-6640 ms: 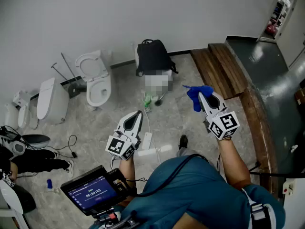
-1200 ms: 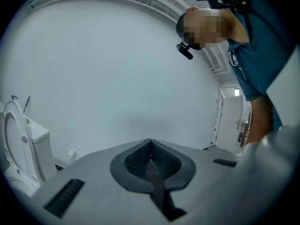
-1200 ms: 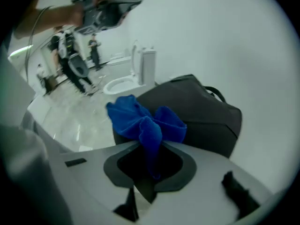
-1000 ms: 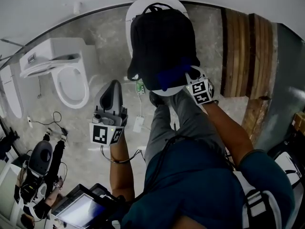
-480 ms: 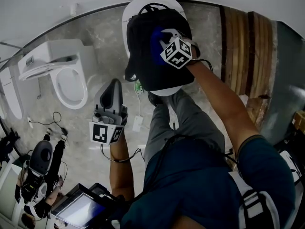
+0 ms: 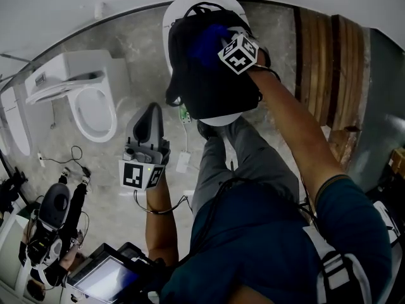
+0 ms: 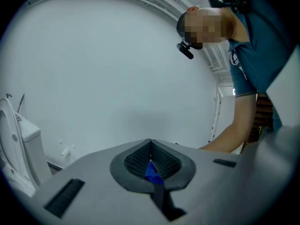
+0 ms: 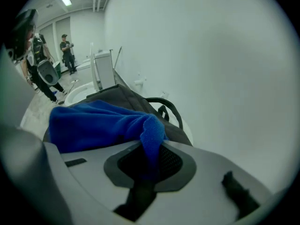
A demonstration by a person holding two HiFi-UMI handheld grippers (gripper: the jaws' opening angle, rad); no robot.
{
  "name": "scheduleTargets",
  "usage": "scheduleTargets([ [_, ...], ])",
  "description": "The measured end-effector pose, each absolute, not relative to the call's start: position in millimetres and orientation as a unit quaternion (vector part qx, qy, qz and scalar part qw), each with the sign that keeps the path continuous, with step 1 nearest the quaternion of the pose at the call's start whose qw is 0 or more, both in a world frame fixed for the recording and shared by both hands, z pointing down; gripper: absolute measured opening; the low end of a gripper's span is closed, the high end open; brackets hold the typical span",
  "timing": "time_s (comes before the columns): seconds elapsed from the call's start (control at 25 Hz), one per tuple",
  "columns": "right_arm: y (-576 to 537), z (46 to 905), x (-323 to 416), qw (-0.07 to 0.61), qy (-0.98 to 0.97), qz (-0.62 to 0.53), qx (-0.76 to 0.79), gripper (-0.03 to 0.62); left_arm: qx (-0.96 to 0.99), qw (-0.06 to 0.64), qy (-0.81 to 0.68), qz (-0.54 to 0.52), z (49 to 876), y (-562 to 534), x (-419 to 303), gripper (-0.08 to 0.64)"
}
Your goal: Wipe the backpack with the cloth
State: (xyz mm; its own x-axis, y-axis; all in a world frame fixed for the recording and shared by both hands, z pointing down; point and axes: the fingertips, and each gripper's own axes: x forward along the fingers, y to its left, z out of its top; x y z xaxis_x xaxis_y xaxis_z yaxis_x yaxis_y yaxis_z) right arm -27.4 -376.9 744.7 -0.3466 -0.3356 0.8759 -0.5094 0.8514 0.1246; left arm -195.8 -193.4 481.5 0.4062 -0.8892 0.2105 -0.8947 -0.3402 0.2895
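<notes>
My right claw (image 8: 150,150) pinches the blue cloth (image 8: 93,123) and holds it on the upper part of the black backpack (image 6: 215,87). The backpack sits on a white toilet (image 6: 182,6). My left claw (image 7: 151,159) hangs apart over the floor (image 6: 120,43), its jaws pressed together with a blue sliver (image 7: 152,171) at their seam.
</notes>
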Motion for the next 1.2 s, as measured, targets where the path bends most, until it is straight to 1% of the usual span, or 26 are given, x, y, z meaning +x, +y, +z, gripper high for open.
scheduleTargets([
  [0.16, -336, 724, 27, 0.473, -0.817, 0.134, 0.302, 0.051, 0.822, 0.180, -0.541, 0.008, 481, -193, -189, 0.004],
  [0.32, -264, 721, 64, 0.450, -0.818, 0.175, 0.311, 0.051, 0.827, 0.179, -0.533, 0.006, 480, -196, -180, 0.005],
  [0.52, -169, 744, 81, 0.450, -0.815, 0.203, 0.303, 0.051, 0.838, 0.171, -0.518, 0.010, 474, -196, -168, 0.005],
  [0.64, -134, 761, 80, 0.442, -0.817, 0.221, 0.297, 0.051, 0.844, 0.170, -0.508, 0.009, 472, -194, -164, 0.005],
  [0.92, -104, 767, 78, 0.443, -0.809, 0.256, 0.289, 0.051, 0.855, 0.158, -0.494, 0.006, 455, -177, -152, 0.005],
  [1.08, -112, 727, 68, 0.417, -0.824, 0.232, 0.305, 0.051, 0.863, 0.144, -0.485, 0.003, 431, -162, -153, 0.005],
  [1.2, -123, 678, 62, 0.374, -0.842, 0.200, 0.333, 0.051, 0.869, 0.128, -0.479, 0.000, 407, -145, -154, 0.004],
])
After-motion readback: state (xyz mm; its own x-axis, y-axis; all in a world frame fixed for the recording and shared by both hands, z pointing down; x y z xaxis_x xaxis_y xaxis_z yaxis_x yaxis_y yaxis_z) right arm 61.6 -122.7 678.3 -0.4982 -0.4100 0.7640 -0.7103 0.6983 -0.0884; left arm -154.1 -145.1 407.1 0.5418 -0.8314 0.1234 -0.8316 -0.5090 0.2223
